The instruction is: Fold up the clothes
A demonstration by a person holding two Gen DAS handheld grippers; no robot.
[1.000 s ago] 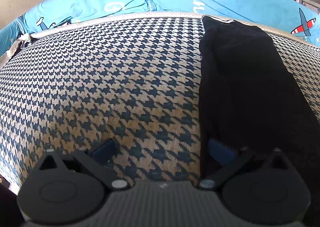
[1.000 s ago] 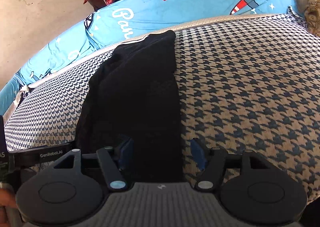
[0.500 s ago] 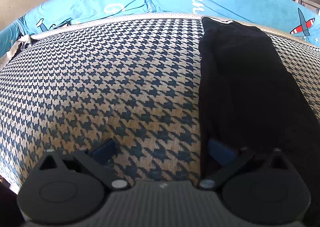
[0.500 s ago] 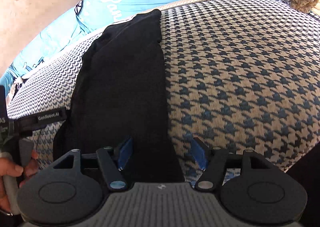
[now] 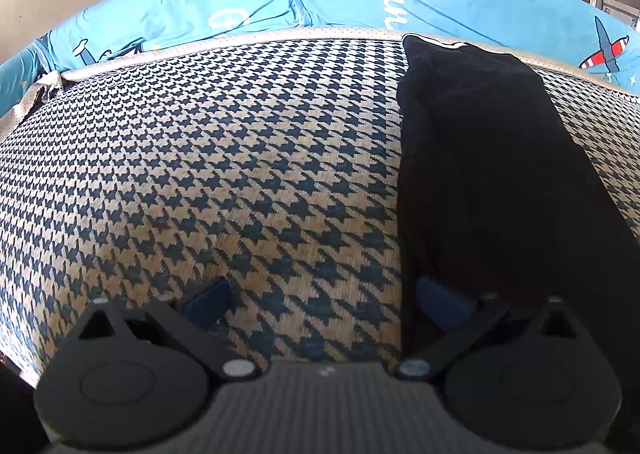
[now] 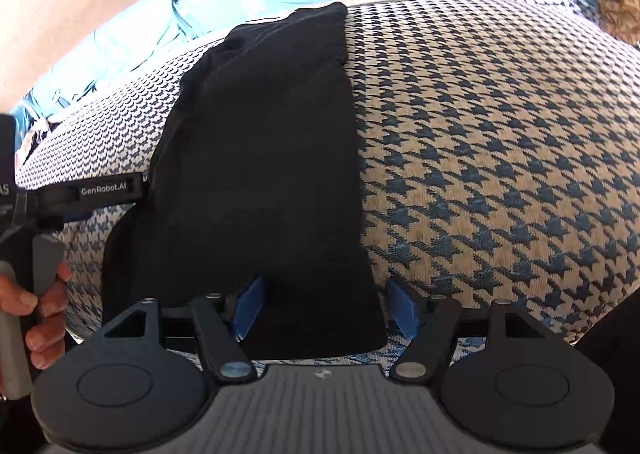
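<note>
- The black garment [image 6: 260, 158], already a long narrow strip, lies on the houndstooth bed cover [image 6: 500, 174].
- The right gripper [image 6: 326, 308] has its jaws apart and empty astride the garment's near corner (likely for the next fold).
- The left gripper [image 5: 320, 296], jaws wide and empty, straddles the garment's other near edge.

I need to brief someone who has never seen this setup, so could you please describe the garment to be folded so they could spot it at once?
Start from the wide navy-and-tan houndstooth woven cover spread in front of the bright blue aeroplane-print bedding. On that cover lies a long, narrow plain black cloth garment, running from the near edge towards the bedding. It is the only solid, unpatterned dark thing on the cover.
</note>
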